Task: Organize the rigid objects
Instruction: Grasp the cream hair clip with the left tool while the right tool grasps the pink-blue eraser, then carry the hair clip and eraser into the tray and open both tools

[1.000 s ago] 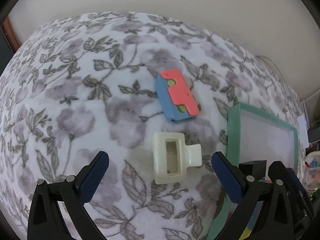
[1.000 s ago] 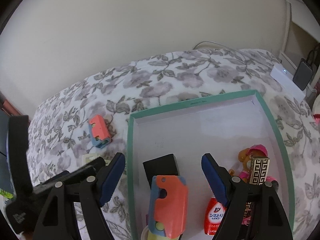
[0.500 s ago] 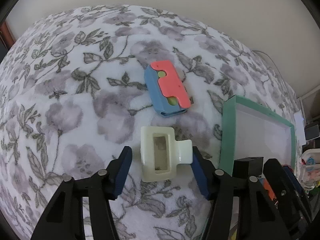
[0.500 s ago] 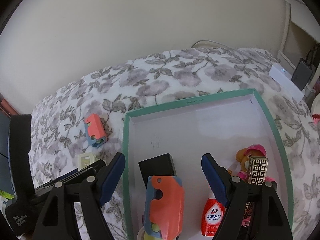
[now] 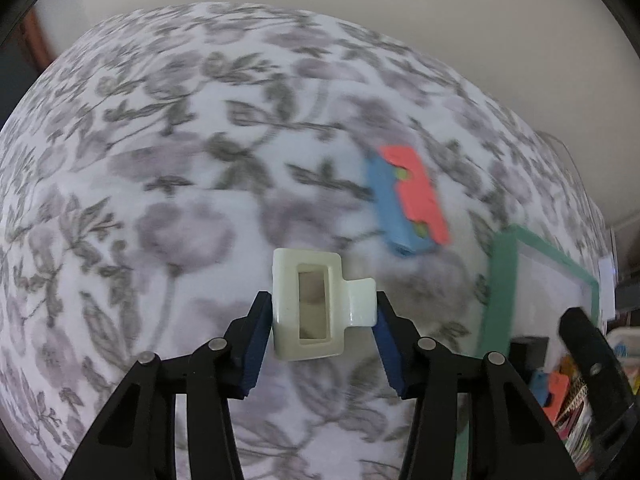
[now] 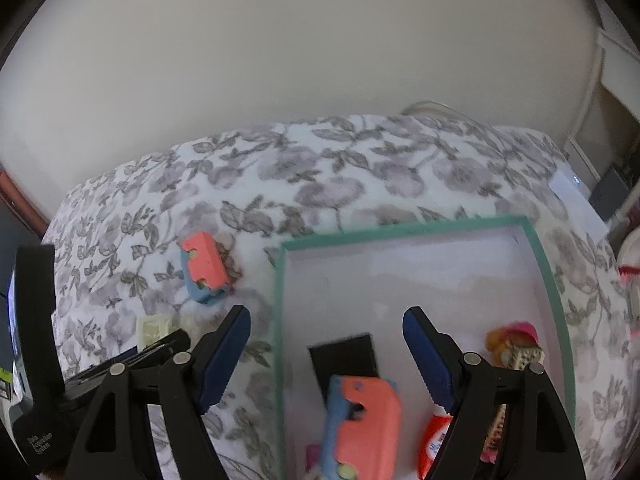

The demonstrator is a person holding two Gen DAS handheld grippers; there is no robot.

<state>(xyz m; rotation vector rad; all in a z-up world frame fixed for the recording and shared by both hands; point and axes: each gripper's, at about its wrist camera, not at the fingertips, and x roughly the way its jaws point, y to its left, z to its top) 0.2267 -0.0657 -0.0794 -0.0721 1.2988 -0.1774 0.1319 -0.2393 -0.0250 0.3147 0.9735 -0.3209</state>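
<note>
The pick-up step is in hand: the cream plastic clip on the floral bedspread is pinched by the closing left gripper. The right gripper is held wide, empty, over the green-rimmed tray. Next, a lift and carry to that tray seems required.

A white bedspread printed with grey-lilac flowers and dark leaves covers the soft surface, reaching back to a plain cream wall. At the far right edge, a small white box with a tiny light lies near a thin pale cable.
</note>
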